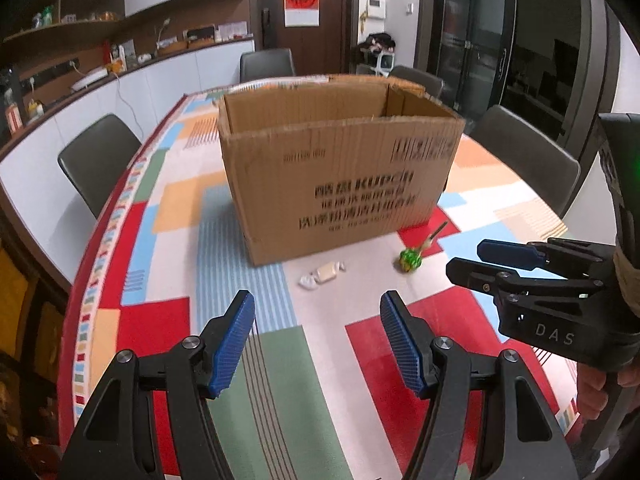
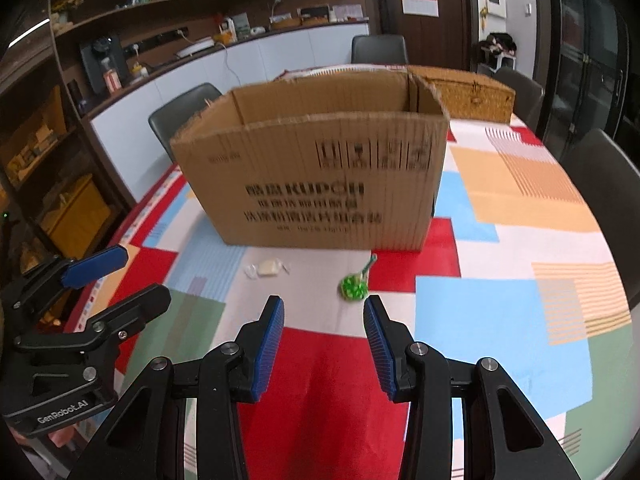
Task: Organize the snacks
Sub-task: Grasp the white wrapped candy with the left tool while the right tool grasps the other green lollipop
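Note:
An open cardboard box stands on the table with a patchwork cloth. In front of it lie a pale wrapped candy and a green-wrapped lollipop with its stick toward the box. My left gripper is open, empty, a little short of the candy. My right gripper is open and empty just short of the lollipop.
Dark chairs ring the table. A woven wicker case sits behind the box on the right. A long counter with small items runs along the left wall. A hand holds the right gripper's handle.

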The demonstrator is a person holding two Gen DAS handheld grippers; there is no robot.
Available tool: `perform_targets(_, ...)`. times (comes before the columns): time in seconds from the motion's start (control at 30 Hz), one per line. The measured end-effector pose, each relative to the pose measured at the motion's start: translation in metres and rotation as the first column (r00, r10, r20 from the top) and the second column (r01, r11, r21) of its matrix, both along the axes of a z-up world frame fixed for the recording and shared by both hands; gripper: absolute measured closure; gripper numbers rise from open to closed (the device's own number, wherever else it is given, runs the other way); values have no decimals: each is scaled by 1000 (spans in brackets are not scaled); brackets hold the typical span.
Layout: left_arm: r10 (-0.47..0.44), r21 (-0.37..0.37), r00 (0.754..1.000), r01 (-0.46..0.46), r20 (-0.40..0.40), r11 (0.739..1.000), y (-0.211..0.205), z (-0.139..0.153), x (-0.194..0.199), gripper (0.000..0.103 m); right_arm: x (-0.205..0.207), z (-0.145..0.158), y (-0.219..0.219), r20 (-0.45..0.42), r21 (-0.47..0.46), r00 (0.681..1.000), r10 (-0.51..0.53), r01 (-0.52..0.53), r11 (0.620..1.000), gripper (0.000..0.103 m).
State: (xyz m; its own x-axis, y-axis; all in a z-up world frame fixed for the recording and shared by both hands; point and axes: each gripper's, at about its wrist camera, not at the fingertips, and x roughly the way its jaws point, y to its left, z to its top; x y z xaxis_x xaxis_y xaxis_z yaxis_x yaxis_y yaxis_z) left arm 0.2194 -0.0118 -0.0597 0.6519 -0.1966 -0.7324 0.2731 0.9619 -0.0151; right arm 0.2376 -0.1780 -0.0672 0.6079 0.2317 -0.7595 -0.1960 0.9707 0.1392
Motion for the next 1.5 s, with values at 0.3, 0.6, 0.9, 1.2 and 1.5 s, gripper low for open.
perform_targets(0.3,-25,16,998,26,-52,1000,-2,-31,27,39,19,-31,2,-80,-16,997,-4,3,1000,60)
perform_targets(0.6,-58,58,994,63,-91,996,-12,-60,64,39,42,-55,1,-99,-66,995,-29,23,998,60)
perform_targets(0.9,-88,69,991,96,-103,993,-24,-77,92,45,58,-65,-3,-118,-39,992,-37,33,999,60)
perform_targets(1.2,-105,56,987,112,-122,992,-29,-85,103,64,69,-70,0,-117,-28,993,-31,28,999,61)
perform_targets(1.5,-113,20,983,117,-145,993,-34,-80,105,78,72,-78,1,-131,-14,991,-18,16,1000,77)
